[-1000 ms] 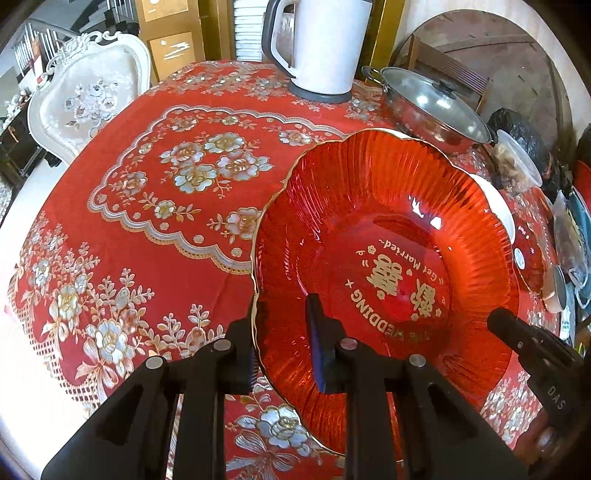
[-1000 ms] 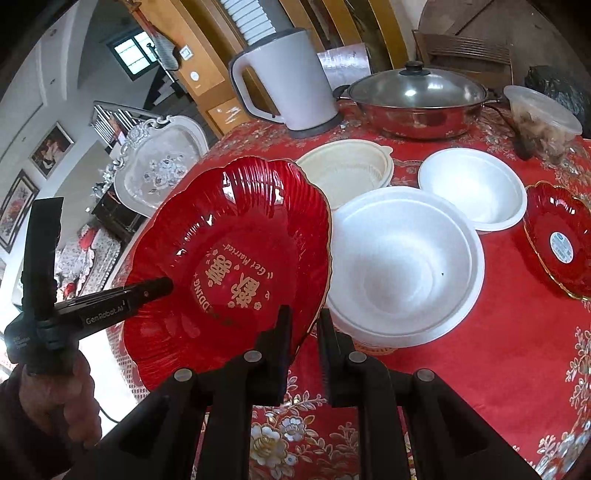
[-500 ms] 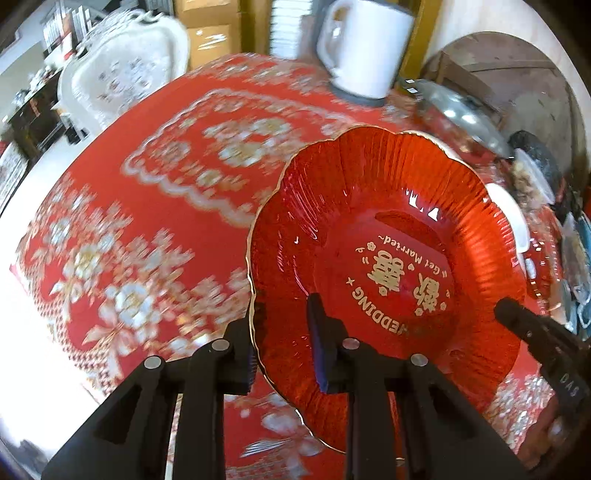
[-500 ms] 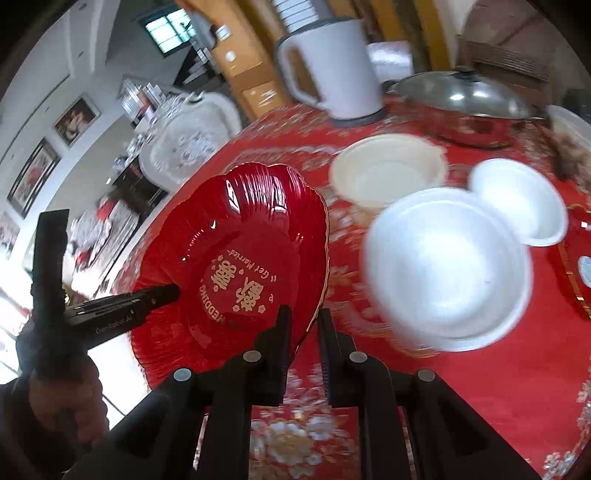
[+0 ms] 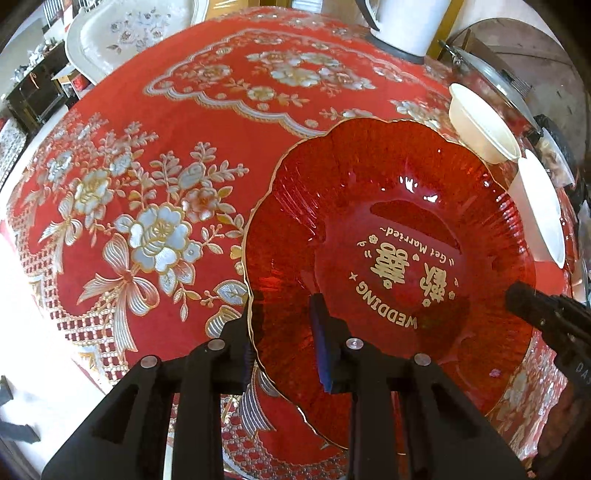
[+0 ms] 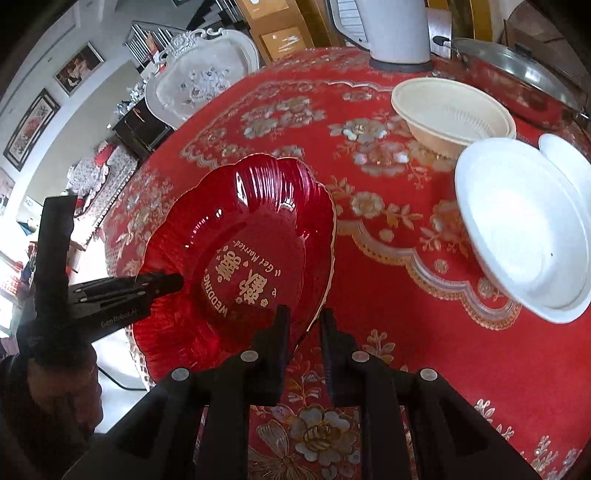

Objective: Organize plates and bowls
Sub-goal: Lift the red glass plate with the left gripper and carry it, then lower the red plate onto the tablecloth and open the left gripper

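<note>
A red scalloped plate (image 5: 388, 236) with gold "WEDDING" lettering hangs tilted over the red floral tablecloth (image 5: 147, 192). My left gripper (image 5: 284, 314) is shut on its near-left rim, one finger under and one over. My right gripper (image 6: 304, 317) is shut on the opposite rim of the red plate (image 6: 236, 240). Each gripper shows in the other's view: the right gripper (image 5: 546, 321), and the left gripper (image 6: 162, 286) held by a hand (image 6: 55, 369). A large white bowl (image 6: 524, 236), a cream bowl (image 6: 450, 110) and a smaller white bowl (image 6: 569, 155) sit to the right.
A white kettle (image 6: 399, 29) and a lidded steel pot (image 6: 517, 70) stand at the table's far side. A white ornate chair (image 6: 199, 77) is beyond the far-left edge. The table's edge drops off at left (image 5: 44, 332).
Both grippers have carried the red plate leftward, away from the white bowls and toward the table's left part. The views have dipped closer to the cloth. Both still hold it.
</note>
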A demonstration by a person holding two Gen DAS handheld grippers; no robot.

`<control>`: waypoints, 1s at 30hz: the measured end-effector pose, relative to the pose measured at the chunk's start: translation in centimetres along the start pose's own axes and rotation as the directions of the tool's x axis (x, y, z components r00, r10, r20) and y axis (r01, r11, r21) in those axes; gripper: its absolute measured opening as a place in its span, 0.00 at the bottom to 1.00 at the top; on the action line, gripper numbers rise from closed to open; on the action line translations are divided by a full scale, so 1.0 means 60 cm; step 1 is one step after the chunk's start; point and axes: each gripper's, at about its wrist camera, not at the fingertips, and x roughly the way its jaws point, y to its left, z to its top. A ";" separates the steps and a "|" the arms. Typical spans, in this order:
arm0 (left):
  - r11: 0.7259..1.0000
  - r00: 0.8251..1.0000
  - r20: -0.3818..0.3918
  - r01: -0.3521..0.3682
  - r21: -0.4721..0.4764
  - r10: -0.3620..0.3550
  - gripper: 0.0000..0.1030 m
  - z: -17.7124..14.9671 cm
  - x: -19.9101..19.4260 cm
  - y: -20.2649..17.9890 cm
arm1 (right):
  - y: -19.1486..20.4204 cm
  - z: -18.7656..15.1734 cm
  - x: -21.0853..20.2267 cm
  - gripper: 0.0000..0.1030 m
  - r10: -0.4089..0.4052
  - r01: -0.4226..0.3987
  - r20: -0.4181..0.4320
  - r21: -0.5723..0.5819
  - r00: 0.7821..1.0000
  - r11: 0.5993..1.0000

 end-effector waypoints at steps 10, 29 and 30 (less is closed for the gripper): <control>0.995 0.999 0.011 0.039 0.096 -0.040 0.23 -0.022 -0.012 0.017 | 0.014 -0.026 -0.001 0.16 0.019 -0.019 -0.019 -0.009 1.000 1.000; 0.938 0.991 -0.045 0.134 0.320 -0.127 0.23 -0.033 -0.004 -0.067 | -0.057 -0.090 -0.031 0.19 0.015 -0.011 -0.037 0.126 0.999 0.992; 0.937 0.991 -0.052 0.136 0.321 -0.126 0.23 -0.034 -0.003 -0.068 | -0.056 -0.092 -0.031 0.19 0.017 -0.013 -0.036 0.123 0.999 0.992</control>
